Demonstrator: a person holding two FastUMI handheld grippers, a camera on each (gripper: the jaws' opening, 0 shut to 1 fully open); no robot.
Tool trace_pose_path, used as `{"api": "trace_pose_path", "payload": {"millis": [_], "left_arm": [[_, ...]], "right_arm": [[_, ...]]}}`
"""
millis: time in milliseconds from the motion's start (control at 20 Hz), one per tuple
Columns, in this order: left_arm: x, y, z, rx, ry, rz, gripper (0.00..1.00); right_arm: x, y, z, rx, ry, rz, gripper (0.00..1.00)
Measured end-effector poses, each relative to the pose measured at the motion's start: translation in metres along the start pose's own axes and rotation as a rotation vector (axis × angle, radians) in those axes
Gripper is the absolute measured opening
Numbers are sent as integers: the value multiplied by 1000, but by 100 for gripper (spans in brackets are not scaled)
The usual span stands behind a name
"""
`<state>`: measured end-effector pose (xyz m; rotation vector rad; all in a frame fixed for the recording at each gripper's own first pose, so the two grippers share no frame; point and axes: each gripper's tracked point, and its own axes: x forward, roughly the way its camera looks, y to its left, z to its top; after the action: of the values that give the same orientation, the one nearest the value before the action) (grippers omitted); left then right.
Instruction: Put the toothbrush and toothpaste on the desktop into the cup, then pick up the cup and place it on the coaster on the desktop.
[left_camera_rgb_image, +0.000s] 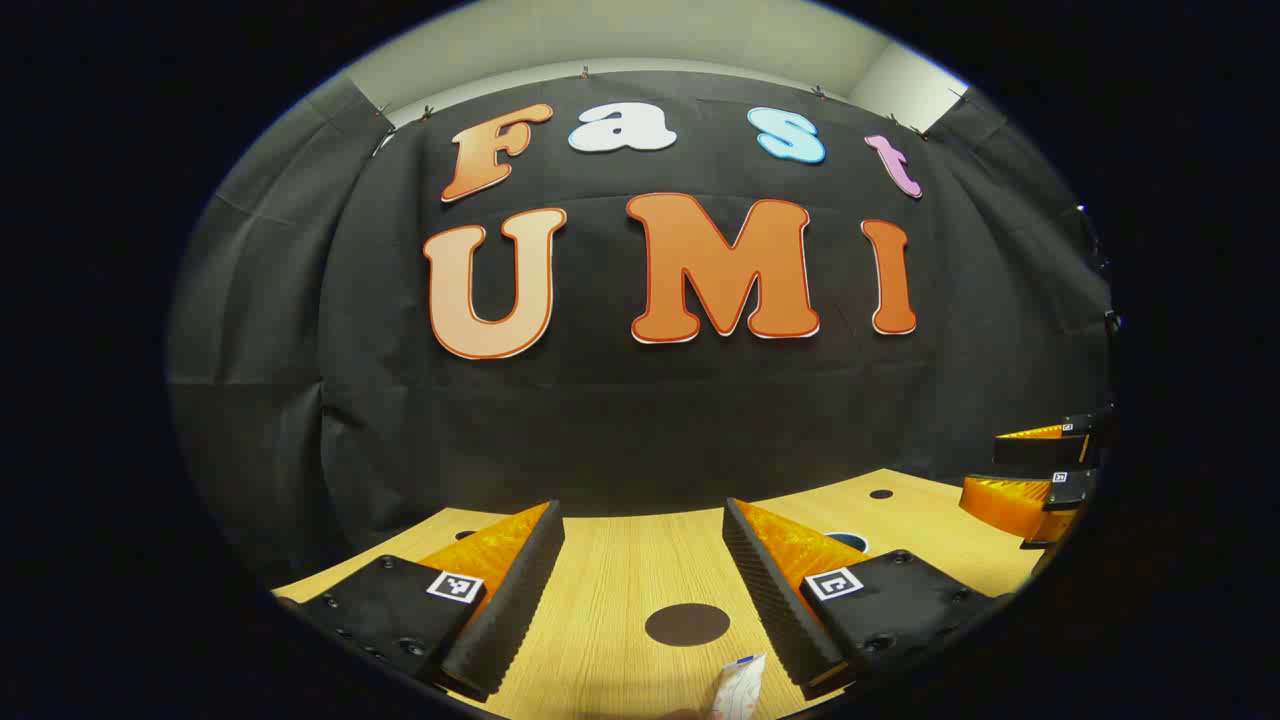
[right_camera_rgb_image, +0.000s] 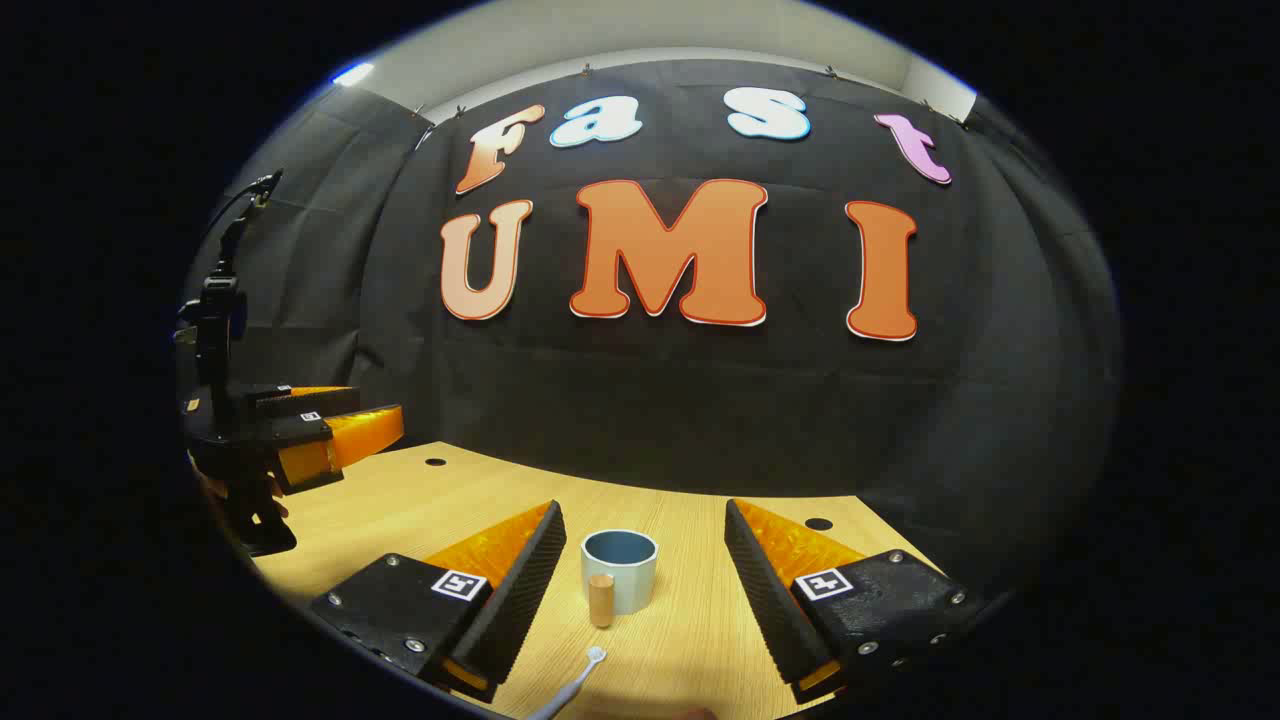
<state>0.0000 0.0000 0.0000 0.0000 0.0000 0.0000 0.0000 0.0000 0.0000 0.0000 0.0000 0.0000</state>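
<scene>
A pale wooden desk (right_camera_rgb_image: 700, 620) runs back to the black cloth wall (right_camera_rgb_image: 700, 400) of the booth. In the right gripper view, the right gripper (right_camera_rgb_image: 640, 600) hangs low over the desk with its fingers spread wide and nothing between them; the left gripper (right_camera_rgb_image: 330, 440) floats at far left, well above the wood, and whether it is parted cannot be told from there. In the left gripper view, the left gripper (left_camera_rgb_image: 640, 590) is likewise agape and empty, while the right gripper (left_camera_rgb_image: 1030, 480) shows at the right edge. A blue-lined cup (right_camera_rgb_image: 620, 570) stands upright on the desk ahead of the right gripper, a small wooden peg (right_camera_rgb_image: 601, 601) just before it. A dark round coaster (left_camera_rgb_image: 687, 624) lies flat ahead of the left gripper. Nearer, the toothpaste (left_camera_rgb_image: 740, 688) tube's end lies by the frame's bottom. The toothbrush (right_camera_rgb_image: 575, 685) rests on the desk, head toward the cup.
</scene>
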Motion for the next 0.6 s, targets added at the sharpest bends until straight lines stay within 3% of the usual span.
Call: {"api": "trace_pose_path", "payload": {"millis": [600], "left_arm": [[-1, -8, -15, -26, 87, -58, 100]], "right_arm": [[2, -5, -21, 57, 112, -6, 95]]}}
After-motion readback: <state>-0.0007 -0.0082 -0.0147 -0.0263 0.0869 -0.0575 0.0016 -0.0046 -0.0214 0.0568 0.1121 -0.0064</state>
